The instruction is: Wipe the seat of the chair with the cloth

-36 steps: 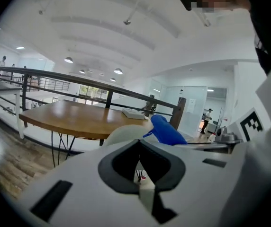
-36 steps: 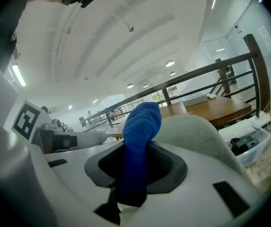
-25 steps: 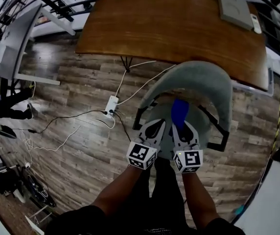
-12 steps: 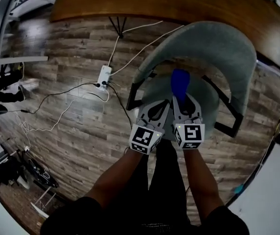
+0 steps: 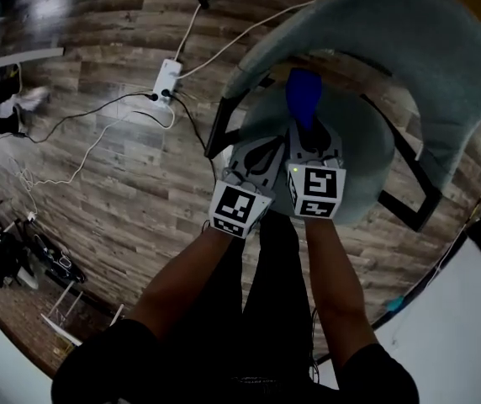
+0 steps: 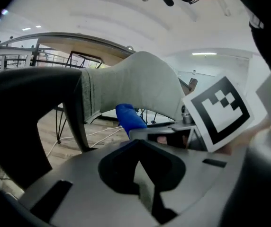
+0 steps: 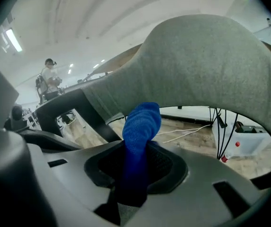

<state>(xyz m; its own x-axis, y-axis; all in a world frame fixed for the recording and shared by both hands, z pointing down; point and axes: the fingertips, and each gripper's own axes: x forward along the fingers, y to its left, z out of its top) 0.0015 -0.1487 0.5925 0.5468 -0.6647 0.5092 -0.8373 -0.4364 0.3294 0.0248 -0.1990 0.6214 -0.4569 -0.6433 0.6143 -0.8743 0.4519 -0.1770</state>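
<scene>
Over wood-plank floor (image 5: 97, 192), my right tool (image 5: 307, 135) clamps the blue fabric cloth (image 5: 303, 98), left tool (image 5: 266, 148) closed, empty; next, press onto grey padded seat (image 5: 367, 154).

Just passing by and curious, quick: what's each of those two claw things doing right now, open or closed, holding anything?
Left gripper: closed, holding nothing.
Right gripper: closed on the blue cloth.

No word, number or brand can be read in any view. The only signs are the black-and-white square markers (image 5: 239, 209) on the cubes of the left gripper (image 5: 266, 146) and the right gripper (image 5: 309, 133). They show patterns, not letters.
</scene>
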